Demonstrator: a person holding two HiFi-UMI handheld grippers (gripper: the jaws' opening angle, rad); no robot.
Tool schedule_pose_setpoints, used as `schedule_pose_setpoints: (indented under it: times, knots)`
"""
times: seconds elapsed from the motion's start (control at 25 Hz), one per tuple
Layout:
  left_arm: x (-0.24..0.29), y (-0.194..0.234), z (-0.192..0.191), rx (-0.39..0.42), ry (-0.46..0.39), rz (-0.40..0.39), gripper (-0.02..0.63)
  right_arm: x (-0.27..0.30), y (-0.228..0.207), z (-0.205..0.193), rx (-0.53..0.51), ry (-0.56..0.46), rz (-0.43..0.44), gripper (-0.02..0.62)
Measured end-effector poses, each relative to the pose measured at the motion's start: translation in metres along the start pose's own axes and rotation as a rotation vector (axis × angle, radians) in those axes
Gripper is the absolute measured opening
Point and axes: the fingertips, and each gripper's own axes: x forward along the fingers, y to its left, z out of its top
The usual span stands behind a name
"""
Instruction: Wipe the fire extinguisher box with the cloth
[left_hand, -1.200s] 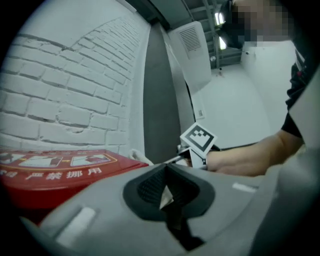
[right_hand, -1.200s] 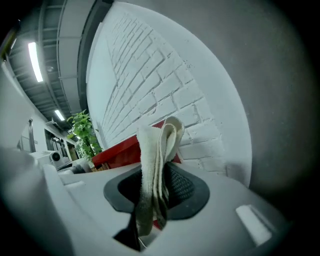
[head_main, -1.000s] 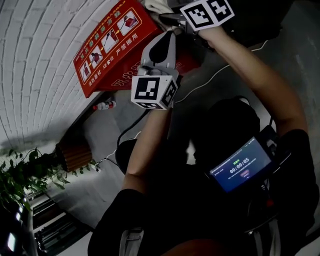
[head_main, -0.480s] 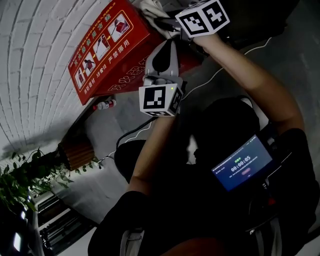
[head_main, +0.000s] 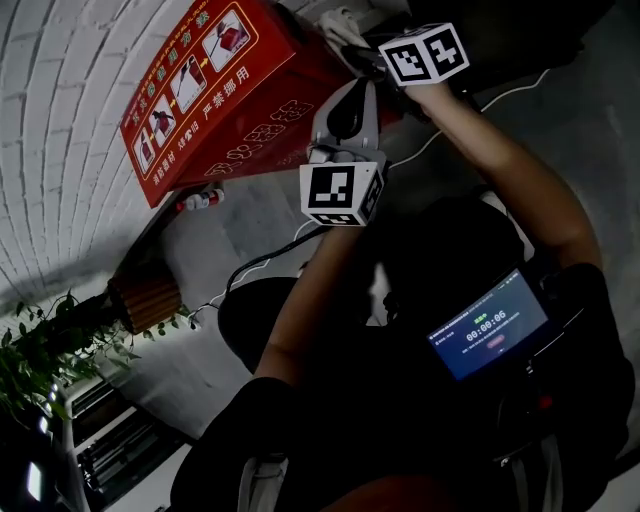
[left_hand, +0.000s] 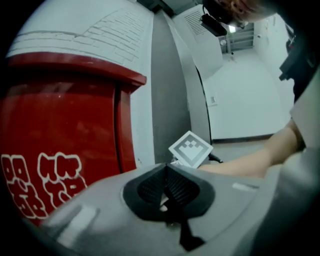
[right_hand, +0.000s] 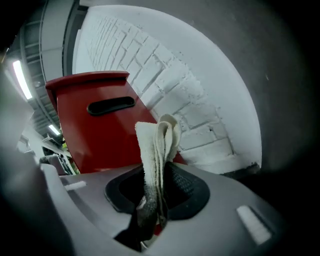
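Person with two handheld grippers at a red fire extinguisher box, cloth in the right one.

In the head view the fire extinguisher box (head_main: 230, 90) fills the upper left and centre, set against a white brick wall (head_main: 60, 120). The right gripper (right_hand: 160, 186), at upper centre, is clamped on a folded white cloth (right_hand: 157, 145) by the box's upper right corner; whether the cloth touches the box is unclear. The left gripper (left_hand: 167, 186), just below, has its jaws pressed together on nothing, beside the red front. To wipe well, the cloth's free end likely needs laying flat and drawing in long overlapping strokes, with the left gripper kept out of the path. A cable (head_main: 250, 270) trails below; a potted plant (head_main: 50, 345) sits lower left, well apart.
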Motion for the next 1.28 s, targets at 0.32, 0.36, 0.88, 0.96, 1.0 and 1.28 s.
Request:
schedule_pose_setpoints:
  times: [0.32, 0.36, 0.88, 0.96, 1.0, 1.28]
  knots:
    - [0.011, -0.015, -0.052, -0.059, 0.092, -0.038, -0.002, 0.009, -0.036, -0.055, 0.062, 0.036, -0.033, 0.081]
    - [0.013, -0.016, -0.057, -0.062, 0.094, -0.04, -0.002, 0.011, -0.04, -0.061, 0.068, 0.042, -0.036, 0.081]
    - [0.031, -0.016, -0.145, -0.03, 0.249, -0.018, -0.002, 0.026, -0.094, -0.143, 0.17, 0.102, -0.097, 0.081]
    - [0.033, -0.017, -0.16, -0.028, 0.275, -0.02, -0.002, 0.029, -0.1, -0.152, 0.181, 0.108, -0.101, 0.081]
    - [0.035, -0.016, -0.167, -0.027, 0.287, -0.021, -0.002, 0.03, -0.103, -0.156, 0.184, 0.113, -0.104, 0.081]
    - [0.037, -0.013, -0.203, -0.047, 0.363, -0.013, -0.002, 0.036, -0.124, -0.19, 0.219, 0.15, -0.146, 0.08]
